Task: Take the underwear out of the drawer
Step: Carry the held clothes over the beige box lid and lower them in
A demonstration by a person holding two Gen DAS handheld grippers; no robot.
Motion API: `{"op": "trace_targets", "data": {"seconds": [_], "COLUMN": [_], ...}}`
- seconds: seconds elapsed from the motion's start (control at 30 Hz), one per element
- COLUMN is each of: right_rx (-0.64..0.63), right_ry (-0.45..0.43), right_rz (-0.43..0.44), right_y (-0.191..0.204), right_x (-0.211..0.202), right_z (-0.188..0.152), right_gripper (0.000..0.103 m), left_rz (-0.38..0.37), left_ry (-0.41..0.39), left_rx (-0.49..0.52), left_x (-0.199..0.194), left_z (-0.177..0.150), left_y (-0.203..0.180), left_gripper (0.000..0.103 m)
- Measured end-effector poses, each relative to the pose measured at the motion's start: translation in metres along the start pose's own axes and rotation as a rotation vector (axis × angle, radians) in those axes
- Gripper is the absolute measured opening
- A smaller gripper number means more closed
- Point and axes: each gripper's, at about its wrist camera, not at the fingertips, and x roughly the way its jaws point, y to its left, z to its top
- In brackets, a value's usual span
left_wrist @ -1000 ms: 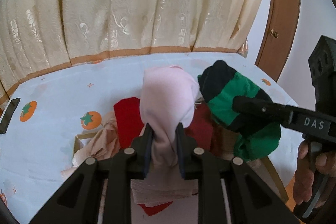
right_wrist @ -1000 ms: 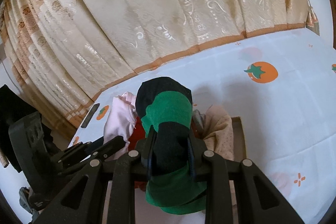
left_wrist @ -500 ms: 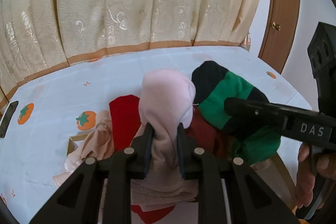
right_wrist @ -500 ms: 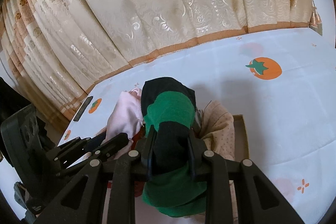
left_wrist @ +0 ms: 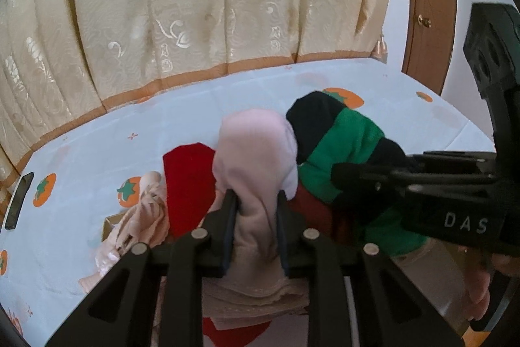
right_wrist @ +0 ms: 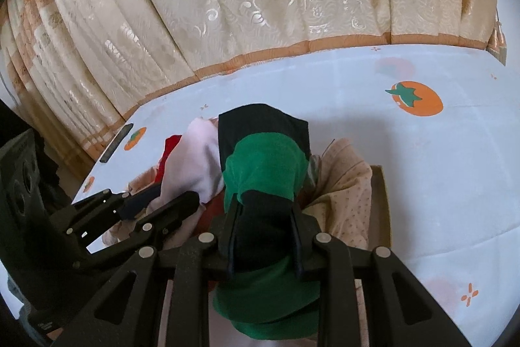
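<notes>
Pink underwear [left_wrist: 256, 158] w/ L fingers [left_wrist: 231, 218] easing open, green-black pair [right_wrist: 266, 171] in R fingers [right_wrist: 297, 228] (both lower than before).

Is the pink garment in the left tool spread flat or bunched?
Bunched: the pale pink fabric garment humps up between the left tool's opening jaws, its folded edges hanging below.

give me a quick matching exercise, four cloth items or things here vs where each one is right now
Things:
1. pink underwear
2. green and black underwear
3. red garment
4. dark phone-like slab

Places:
A. flat on the persimmon-print sheet, near the curtain
B. between the fingers of the right hand-held gripper
C. in the pile, beside the pink piece
D. between the fingers of the left hand-held gripper, whose jaws are opening

Pairs: 1-D, 2-B, 3-C, 4-A
</notes>
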Motion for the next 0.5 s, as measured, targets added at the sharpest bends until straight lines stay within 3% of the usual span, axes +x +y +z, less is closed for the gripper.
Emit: {"op": "trace_targets", "data": {"seconds": [0.5], "right_rx": [-0.027], "right_ry": [0.040], "right_rz": [-0.017], "right_y": [0.0018], "right_x": [0.0033], "right_z": [-0.0026], "right_gripper": [0.034], "left_rz": [0.006], "left_ry": [-0.002], "left_rx": [0.027], "left_x": [-0.0023], "left_z": [-0.0020], "left_y": [-0.0022], "left_gripper": [0.025]}}
